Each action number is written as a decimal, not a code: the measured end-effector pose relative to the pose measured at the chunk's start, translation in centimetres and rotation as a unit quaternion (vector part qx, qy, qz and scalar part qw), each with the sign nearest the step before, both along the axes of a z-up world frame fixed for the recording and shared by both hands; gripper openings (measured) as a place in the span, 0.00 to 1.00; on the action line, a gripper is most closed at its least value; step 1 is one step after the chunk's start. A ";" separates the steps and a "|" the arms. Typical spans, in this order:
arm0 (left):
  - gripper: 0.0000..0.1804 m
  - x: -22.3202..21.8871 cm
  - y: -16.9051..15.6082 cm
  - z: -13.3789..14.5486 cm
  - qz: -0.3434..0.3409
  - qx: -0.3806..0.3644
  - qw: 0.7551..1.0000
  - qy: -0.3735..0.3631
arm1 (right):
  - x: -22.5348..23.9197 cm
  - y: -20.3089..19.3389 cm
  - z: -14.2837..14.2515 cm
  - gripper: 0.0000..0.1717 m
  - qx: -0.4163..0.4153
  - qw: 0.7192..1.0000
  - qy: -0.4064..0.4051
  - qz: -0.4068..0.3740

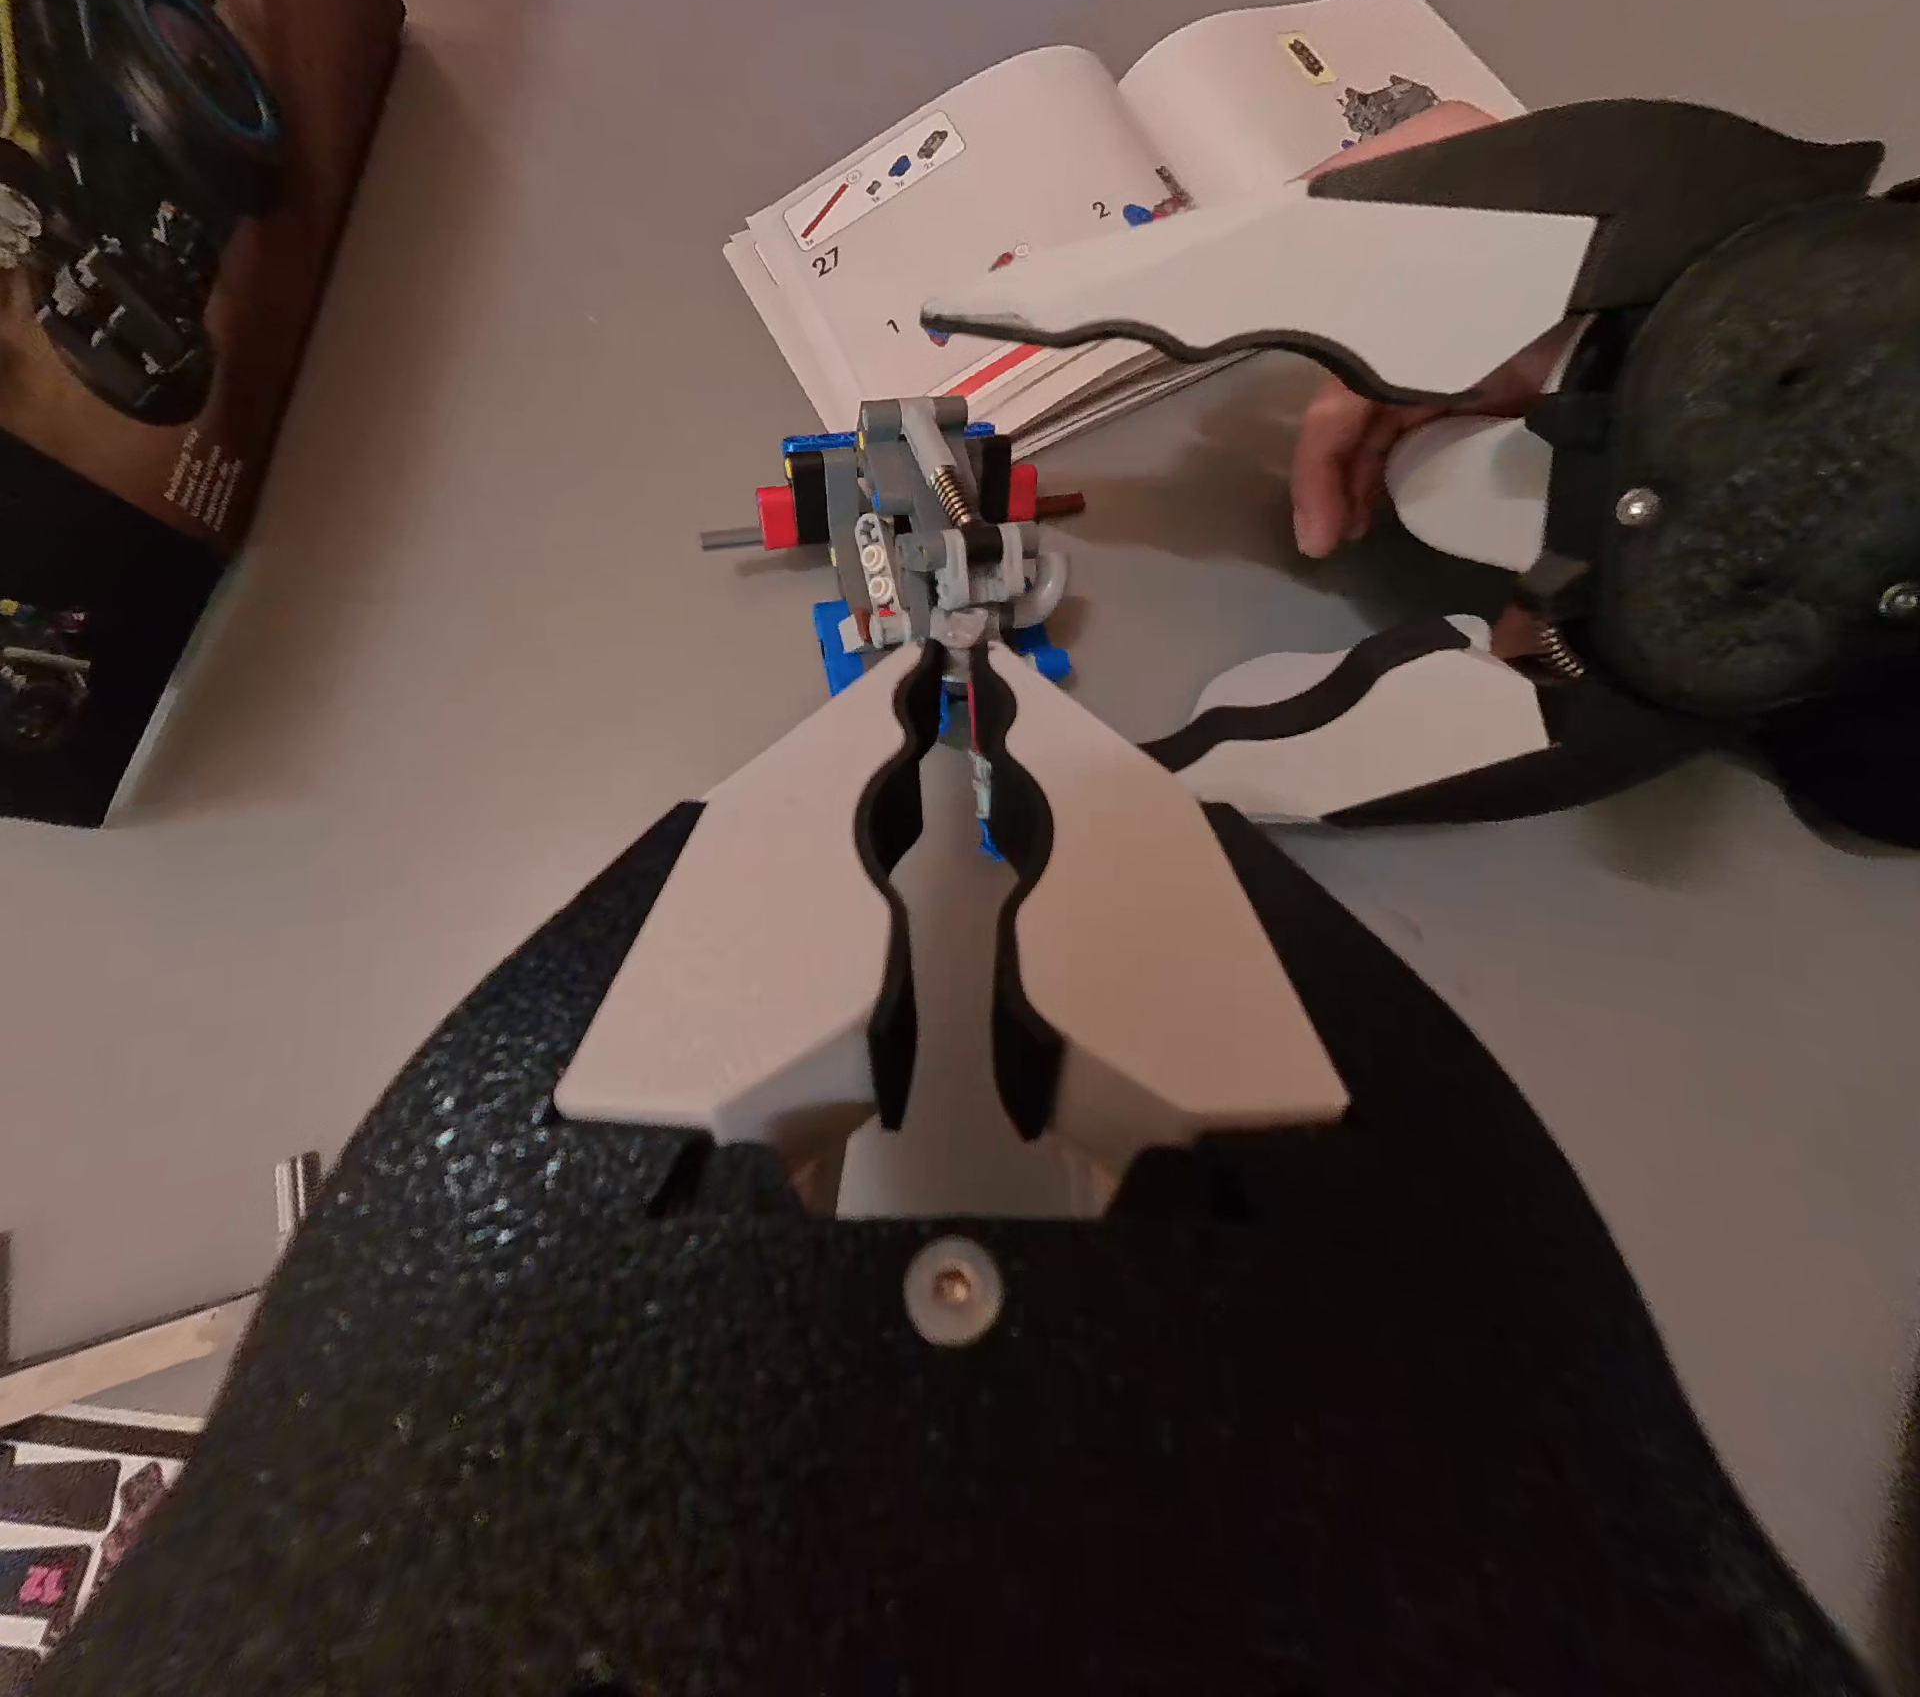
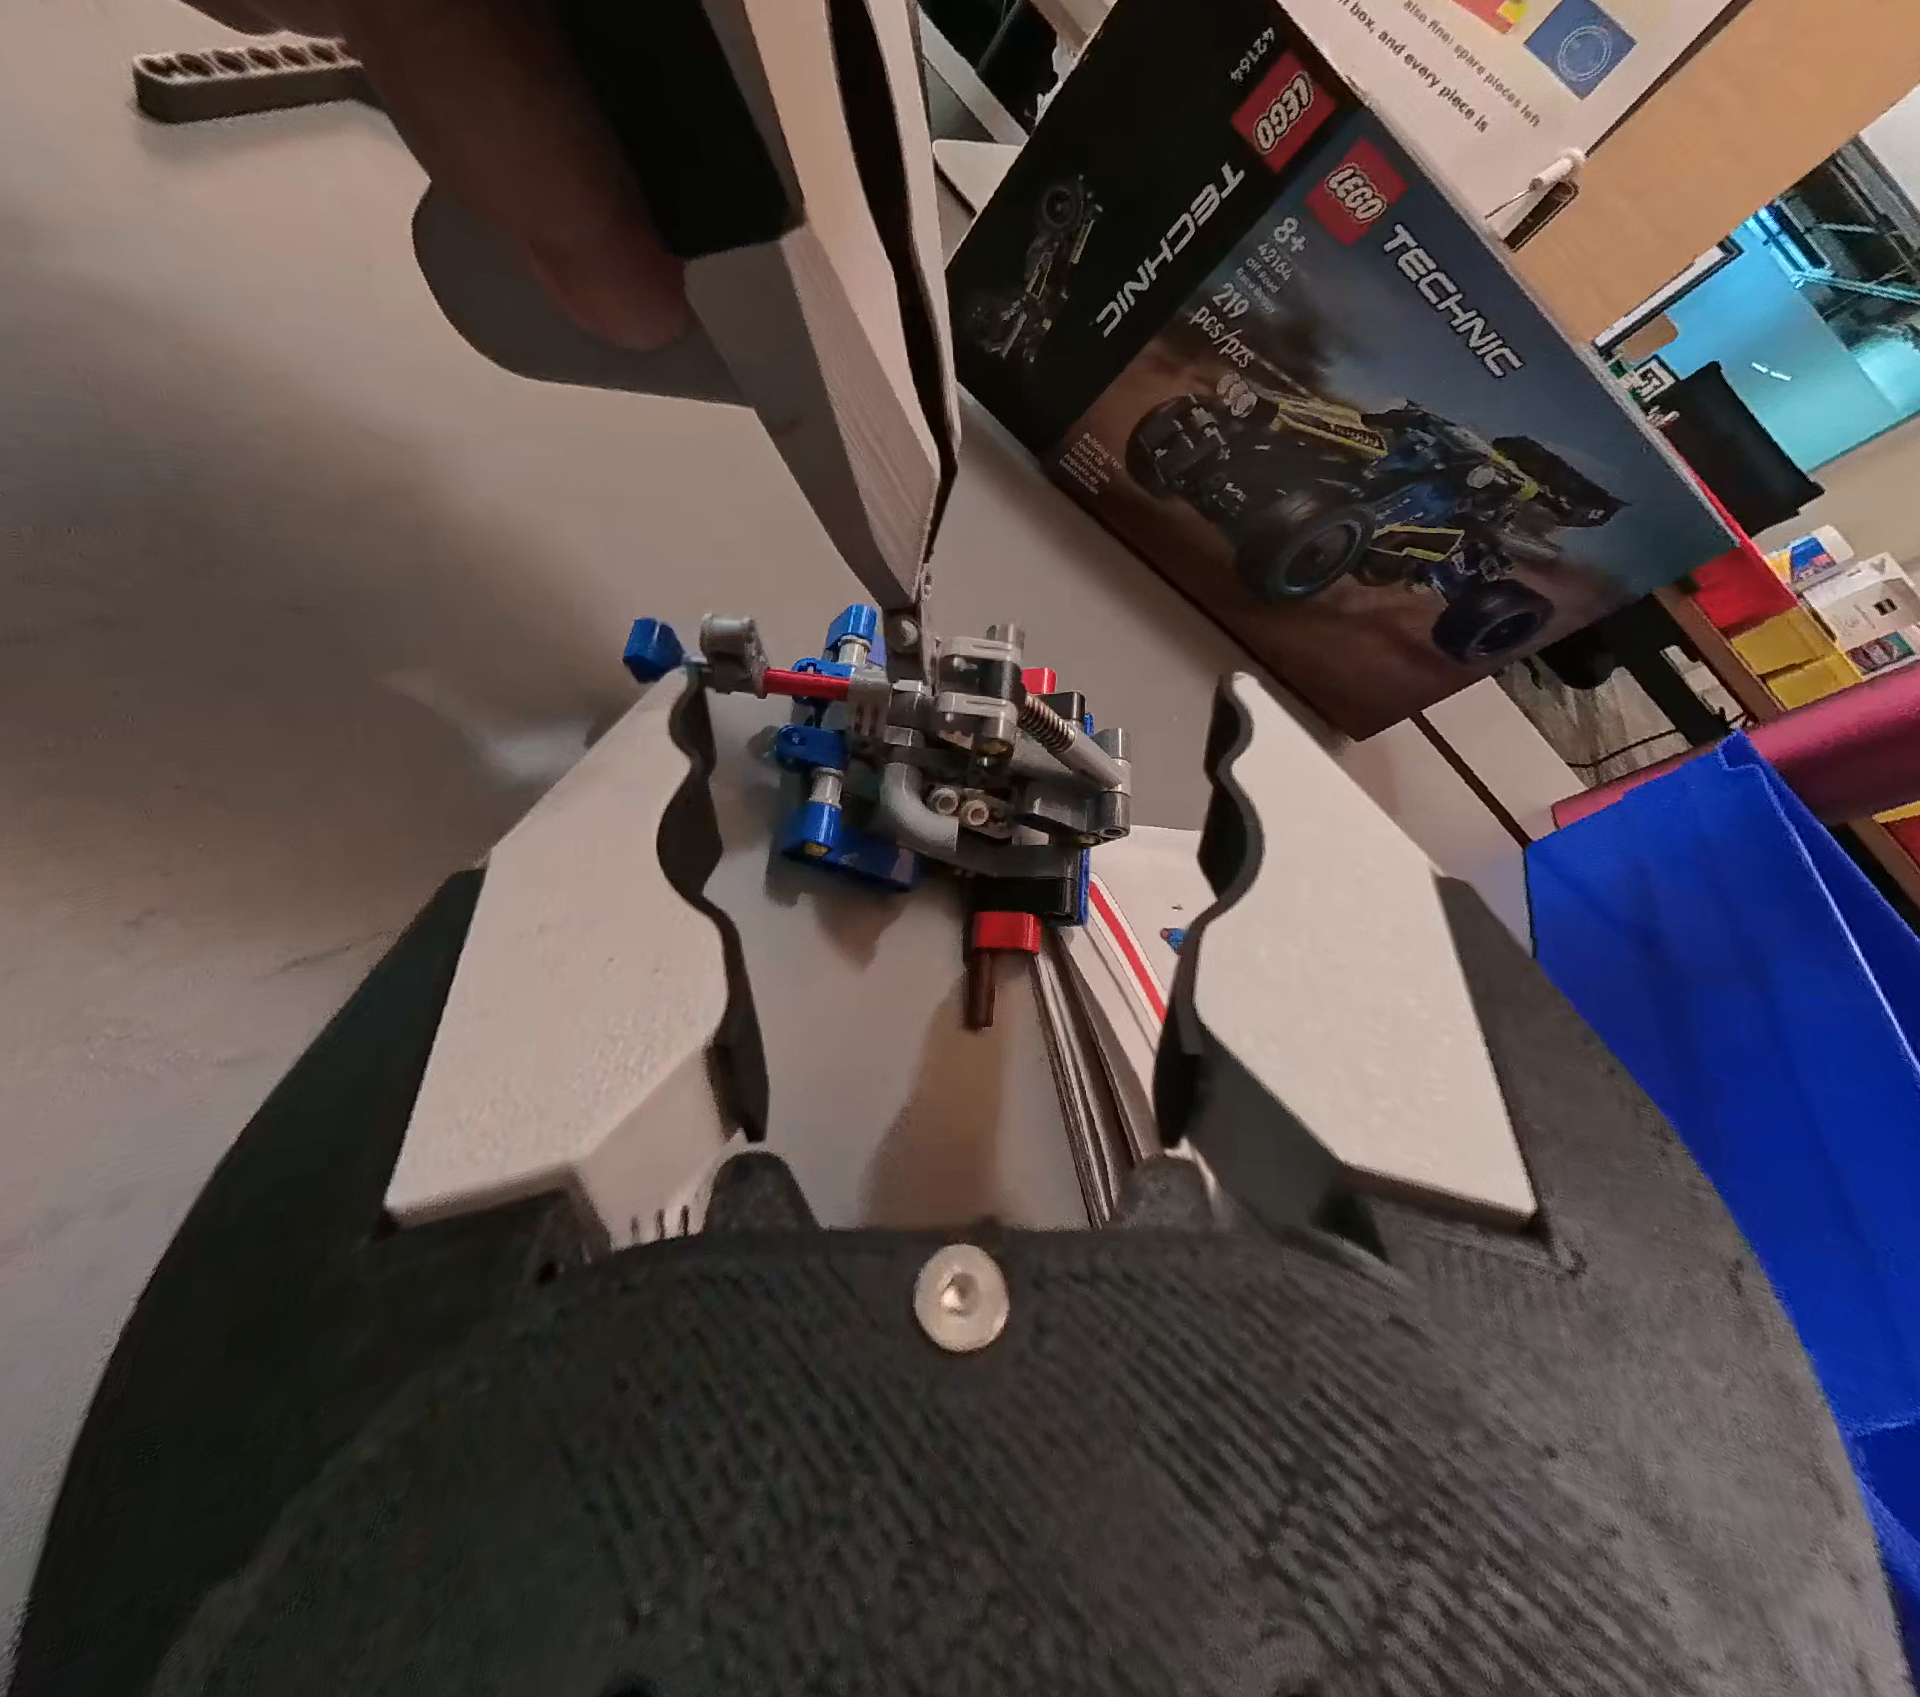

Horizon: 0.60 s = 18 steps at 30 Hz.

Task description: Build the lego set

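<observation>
A small toy brick assembly (image 1: 914,525) of grey, blue, red and black parts with a spring stands on the grey table (image 1: 520,608) beside an open booklet. My left gripper (image 1: 956,655) is shut, with its tips pinched on a grey piece at the near end of the assembly. In the right wrist view it comes down from above (image 2: 909,608) onto the assembly (image 2: 956,754). My right gripper (image 2: 961,702) is wide open and empty. Its fingers stand on either side of the assembly without touching it. Its upper finger (image 1: 1247,276) shows in the left wrist view.
An open instruction booklet (image 1: 1091,193) lies behind the assembly. A toy set box (image 1: 156,193) stands at the left and also shows in the right wrist view (image 2: 1351,400). A blue bin (image 2: 1714,1024) and a loose grey beam (image 2: 249,78) are nearby. A hand (image 1: 1340,463) holds the right gripper. Left and right tips are no more than a few centimetres apart. My right tips are roughly 15 centimetres from the loose grey beam (image 2: 249,78).
</observation>
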<state>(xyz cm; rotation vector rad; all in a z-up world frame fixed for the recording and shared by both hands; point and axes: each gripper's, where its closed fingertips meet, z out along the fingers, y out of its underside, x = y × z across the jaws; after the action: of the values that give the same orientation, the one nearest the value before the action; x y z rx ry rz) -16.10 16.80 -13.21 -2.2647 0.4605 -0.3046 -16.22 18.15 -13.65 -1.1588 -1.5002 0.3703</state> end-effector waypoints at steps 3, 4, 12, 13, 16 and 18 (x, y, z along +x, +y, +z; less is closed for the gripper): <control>0.01 0.1 0.1 0.2 0.001 0.003 1.000 0.000 | -0.1 -0.2 -0.3 0.51 0.000 1.000 -0.011 0.006; 0.01 0.1 0.0 0.1 0.002 0.002 1.000 0.002 | -0.2 -0.2 -0.5 0.52 0.003 1.000 -0.016 0.005; 0.01 0.3 0.3 0.1 0.009 0.013 1.000 0.012 | -0.3 -0.2 -1.0 0.52 0.003 0.999 -0.033 0.006; 0.01 0.3 0.4 0.1 0.010 0.016 1.000 0.014 | -0.3 -0.3 -1.1 0.51 0.005 0.999 -0.035 0.008; 0.01 0.3 0.4 0.1 0.012 0.019 0.999 0.023 | -0.3 -0.3 -1.1 0.51 0.007 0.999 -0.035 0.009; 0.01 0.3 0.5 0.0 0.013 0.022 0.999 0.032 | -0.3 -0.3 -1.1 0.50 0.007 0.999 -0.035 0.009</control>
<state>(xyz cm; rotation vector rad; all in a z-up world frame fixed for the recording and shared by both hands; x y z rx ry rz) -15.77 17.27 -13.18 -2.2404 0.4662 -0.2072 -16.53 17.81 -14.78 -1.1580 -1.5736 0.3342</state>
